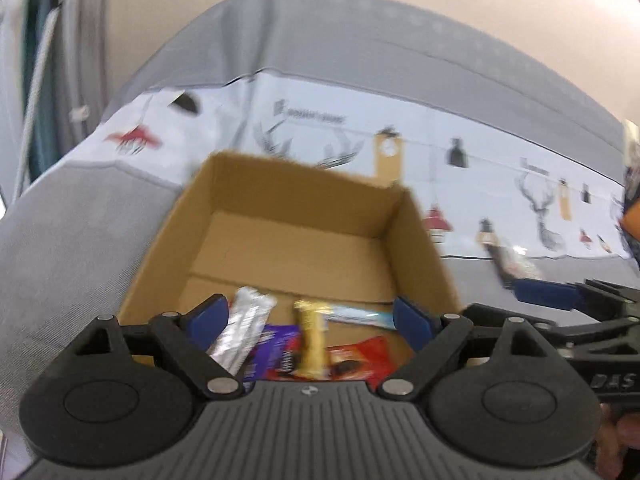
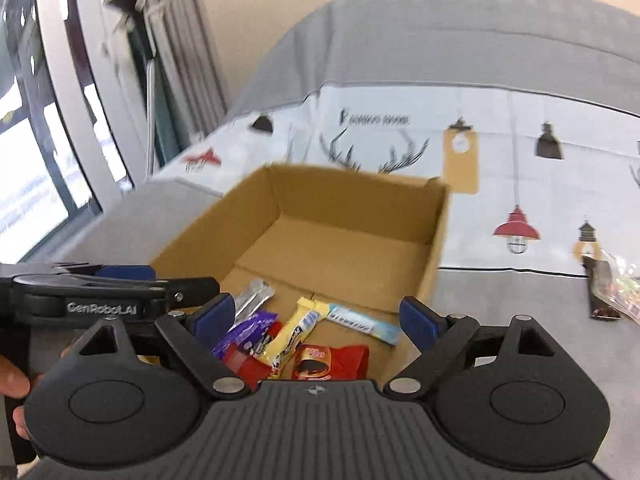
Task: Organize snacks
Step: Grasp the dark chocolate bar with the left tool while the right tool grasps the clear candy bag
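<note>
Both your grippers hang over the cardboard box (image 2: 352, 216); left gripper (image 1: 310, 318) spread wide, nothing between the pads; right gripper (image 2: 316, 316) just as wide and empty; the snacks sit heaped in the box's near end: silver bar (image 2: 256, 296), yellow bar (image 2: 294, 330), red packet (image 2: 332, 362); one more dark packet (image 2: 602, 294) lies on the sofa outside; it's light, crinkly, probably slippery film, so pinch it across the middle, gently.

right tool (image 2: 314, 320) open over cardboard box (image 2: 344, 196); snack packets (image 2: 332, 362) inside, near front.
</note>
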A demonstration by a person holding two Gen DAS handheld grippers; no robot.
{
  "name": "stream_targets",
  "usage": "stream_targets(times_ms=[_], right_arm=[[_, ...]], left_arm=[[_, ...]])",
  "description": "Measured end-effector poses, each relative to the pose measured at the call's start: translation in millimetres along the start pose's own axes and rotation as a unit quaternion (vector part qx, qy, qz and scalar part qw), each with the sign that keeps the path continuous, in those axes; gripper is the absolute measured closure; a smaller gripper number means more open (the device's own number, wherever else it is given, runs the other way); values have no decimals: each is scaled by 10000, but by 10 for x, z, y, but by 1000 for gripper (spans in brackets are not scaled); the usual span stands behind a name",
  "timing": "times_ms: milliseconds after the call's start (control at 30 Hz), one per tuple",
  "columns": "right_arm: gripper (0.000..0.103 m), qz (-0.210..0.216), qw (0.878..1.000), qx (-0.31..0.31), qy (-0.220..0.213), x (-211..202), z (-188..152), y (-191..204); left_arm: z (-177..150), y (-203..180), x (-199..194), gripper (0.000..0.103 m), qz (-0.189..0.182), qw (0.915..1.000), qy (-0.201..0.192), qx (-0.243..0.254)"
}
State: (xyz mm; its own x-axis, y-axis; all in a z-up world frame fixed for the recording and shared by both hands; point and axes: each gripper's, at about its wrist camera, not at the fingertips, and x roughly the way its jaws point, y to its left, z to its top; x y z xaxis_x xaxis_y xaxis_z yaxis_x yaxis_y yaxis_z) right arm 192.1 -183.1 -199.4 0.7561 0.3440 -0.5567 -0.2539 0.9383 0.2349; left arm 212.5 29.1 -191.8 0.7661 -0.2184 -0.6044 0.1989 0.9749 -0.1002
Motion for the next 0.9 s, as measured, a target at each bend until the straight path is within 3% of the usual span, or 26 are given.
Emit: stream_targets(times_ms=[233, 467, 567, 700, 833, 900], right_arm=[[11, -91, 9985, 215, -493, -553, -109, -576], [12, -650, 9949, 489, -596, -798, -312, -1509], [12, -830, 9938, 403, -619, -780, -406, -1869], [17, -1061, 9917, 338, -647, -631, -436, -2407], [25, -1235, 9902, 146, -634, -318, -423, -2839], [30, -1356, 9898, -98, -428, -101, -449, -3038]], left_arm=[[120, -943, -75, 11, -139, 9973, -283, 657], [53, -1956, 365, 12, -586, 9897, -409, 1242], [47, -2331, 722, 26, -717, 9860, -354, 1466], [129, -2632, 1365, 44, -980, 9855, -114, 1380], [188, -2864, 1997, 46, -1277, 9824, 233, 1346], [189, -2931, 2327, 47, -1457, 9815, 477, 1145]])
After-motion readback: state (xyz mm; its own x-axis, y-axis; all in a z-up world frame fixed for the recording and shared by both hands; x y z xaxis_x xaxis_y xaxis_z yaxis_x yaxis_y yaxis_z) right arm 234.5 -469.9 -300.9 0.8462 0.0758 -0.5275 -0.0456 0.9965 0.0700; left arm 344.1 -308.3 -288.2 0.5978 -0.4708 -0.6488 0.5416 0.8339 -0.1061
